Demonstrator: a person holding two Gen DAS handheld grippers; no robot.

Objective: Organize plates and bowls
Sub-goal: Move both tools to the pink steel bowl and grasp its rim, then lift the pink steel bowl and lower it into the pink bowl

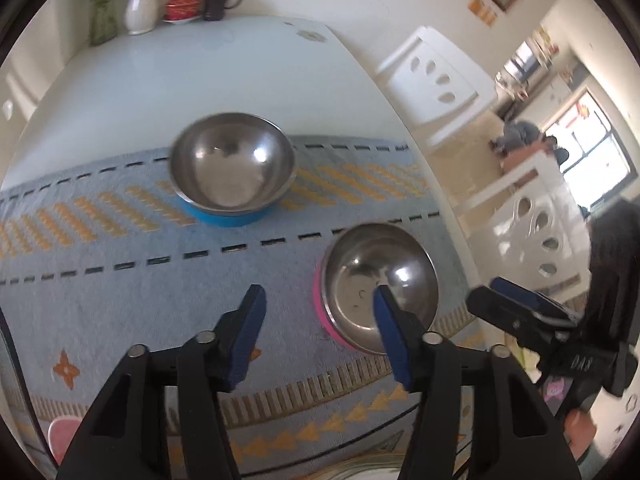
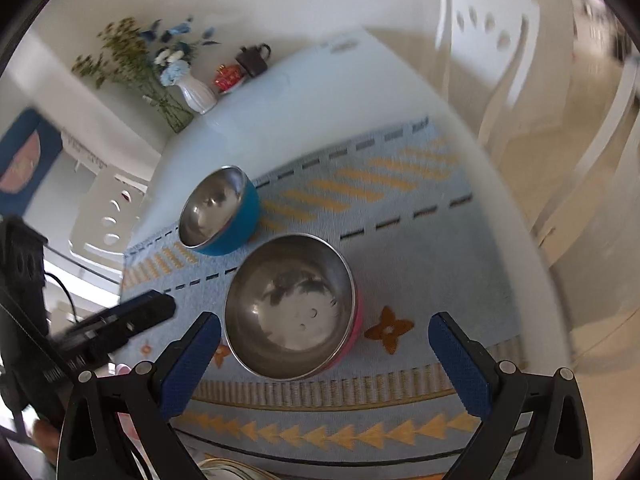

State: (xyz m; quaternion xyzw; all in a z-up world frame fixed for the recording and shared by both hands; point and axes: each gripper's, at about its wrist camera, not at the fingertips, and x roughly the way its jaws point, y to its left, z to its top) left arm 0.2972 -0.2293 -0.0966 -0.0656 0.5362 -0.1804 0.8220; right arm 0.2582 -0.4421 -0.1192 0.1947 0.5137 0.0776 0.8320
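Note:
Two steel-lined bowls stand on a pale blue woven mat point(image 1: 120, 248). The blue-sided bowl point(image 1: 232, 168) point(image 2: 218, 210) is farther back; the pink-sided bowl point(image 1: 378, 284) point(image 2: 292, 304) is nearer. My left gripper point(image 1: 318, 290) hangs open above the mat with nothing between its pads, and its right fingertip overlaps the pink bowl's near rim in that view. In the right wrist view my right gripper point(image 2: 324, 320) is open wide above the pink bowl, whose near half shows between the blue pads point(image 2: 460, 364); neither pad touches it. Both bowls look empty.
At the table's far end stand a white vase point(image 1: 140, 4) with flowers, a red lidded cup point(image 1: 183, 5) and a dark teapot point(image 1: 218, 2). White chairs point(image 1: 436, 80) flank the table. A plate rim point(image 2: 224, 470) peeks in at the near edge.

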